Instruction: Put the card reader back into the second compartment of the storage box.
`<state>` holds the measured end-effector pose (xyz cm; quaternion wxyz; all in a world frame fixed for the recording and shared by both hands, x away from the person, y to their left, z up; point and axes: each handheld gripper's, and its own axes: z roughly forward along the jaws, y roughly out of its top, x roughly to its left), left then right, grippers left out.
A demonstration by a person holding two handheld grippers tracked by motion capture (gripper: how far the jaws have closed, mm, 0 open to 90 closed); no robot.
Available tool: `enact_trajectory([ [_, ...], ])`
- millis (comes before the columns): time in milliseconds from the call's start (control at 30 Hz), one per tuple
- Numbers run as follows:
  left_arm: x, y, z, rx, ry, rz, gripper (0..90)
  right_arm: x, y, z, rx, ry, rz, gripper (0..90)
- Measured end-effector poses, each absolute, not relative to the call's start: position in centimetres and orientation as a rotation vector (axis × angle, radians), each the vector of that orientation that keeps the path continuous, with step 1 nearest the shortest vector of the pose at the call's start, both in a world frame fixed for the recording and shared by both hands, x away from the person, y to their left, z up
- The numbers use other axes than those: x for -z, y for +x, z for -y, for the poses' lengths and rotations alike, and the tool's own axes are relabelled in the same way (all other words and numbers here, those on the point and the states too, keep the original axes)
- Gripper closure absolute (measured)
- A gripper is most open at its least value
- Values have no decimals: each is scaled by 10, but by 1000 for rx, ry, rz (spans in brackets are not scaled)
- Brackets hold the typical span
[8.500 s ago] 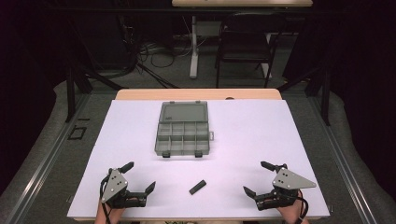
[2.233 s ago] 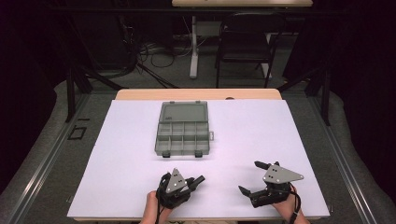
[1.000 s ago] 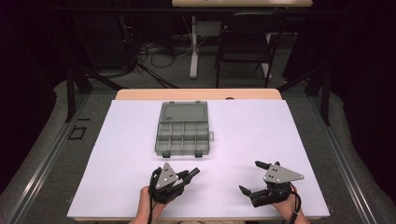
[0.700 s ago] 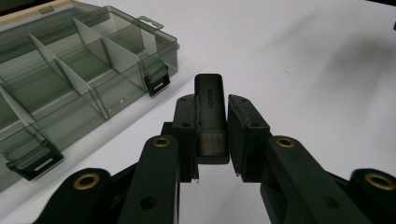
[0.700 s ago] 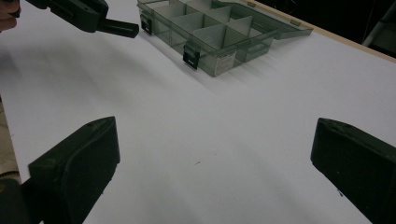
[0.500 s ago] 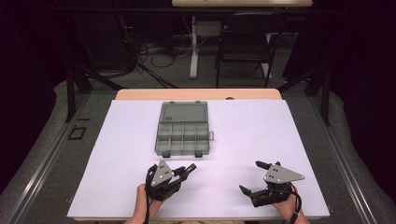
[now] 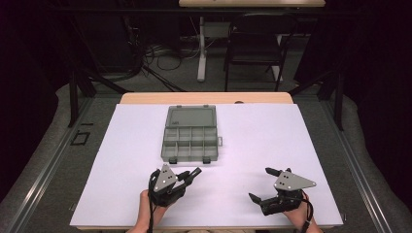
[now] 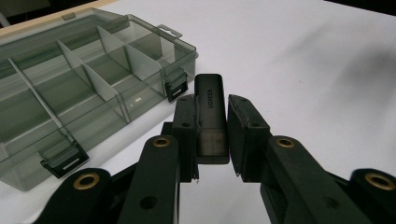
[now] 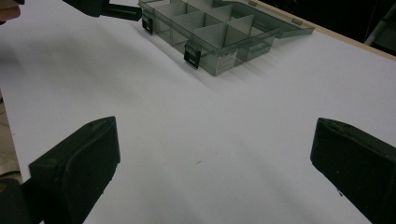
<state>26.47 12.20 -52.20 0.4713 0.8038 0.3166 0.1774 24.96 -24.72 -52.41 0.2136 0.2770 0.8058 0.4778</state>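
Note:
My left gripper (image 7: 194,172) (image 8: 211,123) is shut on a small black rectangular plug-like block (image 8: 210,116) (image 7: 194,173), lifted just in front of the near edge of the organizer box. The box (image 7: 190,134) (image 8: 70,88) (image 9: 219,28) is smoky clear plastic with several divided compartments and its lid laid open behind. In the left gripper view the block points toward the box's right latch (image 8: 175,84). My right gripper (image 7: 265,184) (image 9: 219,154) rests at the front right of the white table, jaws wide open with nothing between them.
The white sheet (image 7: 262,141) covers the table, with a wooden edge (image 7: 204,98) at the back. Beyond the table stand a chair (image 7: 255,43), a table leg and cables on the floor. Open white surface lies between the two grippers and around the box.
My left gripper, with the black block in it, has shifted slightly left and toward the box's near edge. The right gripper has stayed put.

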Motion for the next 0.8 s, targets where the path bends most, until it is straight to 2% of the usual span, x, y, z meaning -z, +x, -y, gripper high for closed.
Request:
enact_trajectory([
  [800,512,277,-142,-514,1914,-822,743,525,250,247,-1319,774,-2241,11],
])
